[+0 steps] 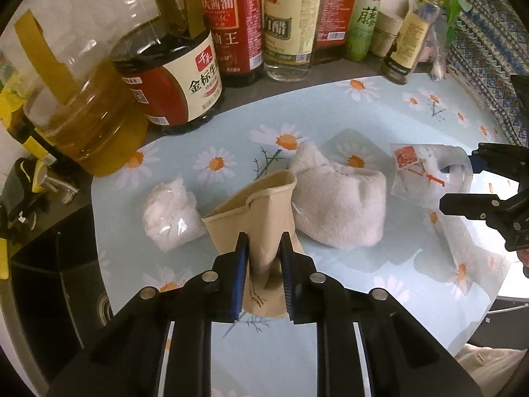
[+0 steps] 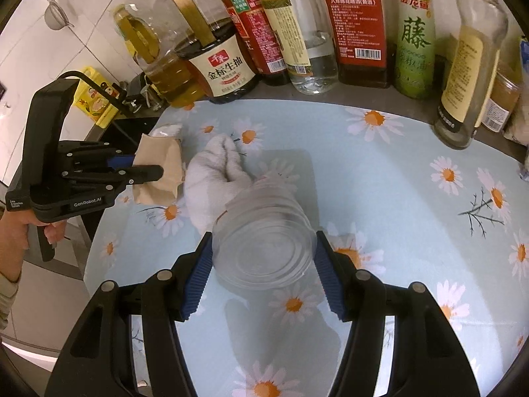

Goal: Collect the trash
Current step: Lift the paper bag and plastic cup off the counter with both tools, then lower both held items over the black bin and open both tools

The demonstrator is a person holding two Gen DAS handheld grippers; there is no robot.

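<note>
Left claw (image 1: 263, 251) pinches tan wrapper (image 1: 254, 211), lower centre; right claw (image 2: 263, 258) grips clear container (image 2: 264, 244) (bag-like). Pickup step; next, lift wrapper into container.

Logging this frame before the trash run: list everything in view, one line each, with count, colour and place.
Paper cup: one, tan, crushed, on the mat, pinched by the left gripper.
Clear plastic bag: one, transparent, between the right gripper's fingers.
White towel: one, white, bunched at mat centre.
Crumpled tissue: one, white, left of the cup.
Daisy mat: one, pale blue with white flowers, covering the counter.
Condiment bottles: a row along the back; exact count unclear; red, green and cream labels.
Oil jug: one, clear, yellow oil, back left.
Left gripper: black, blue pads.
Right gripper: black, blue pads.
</note>
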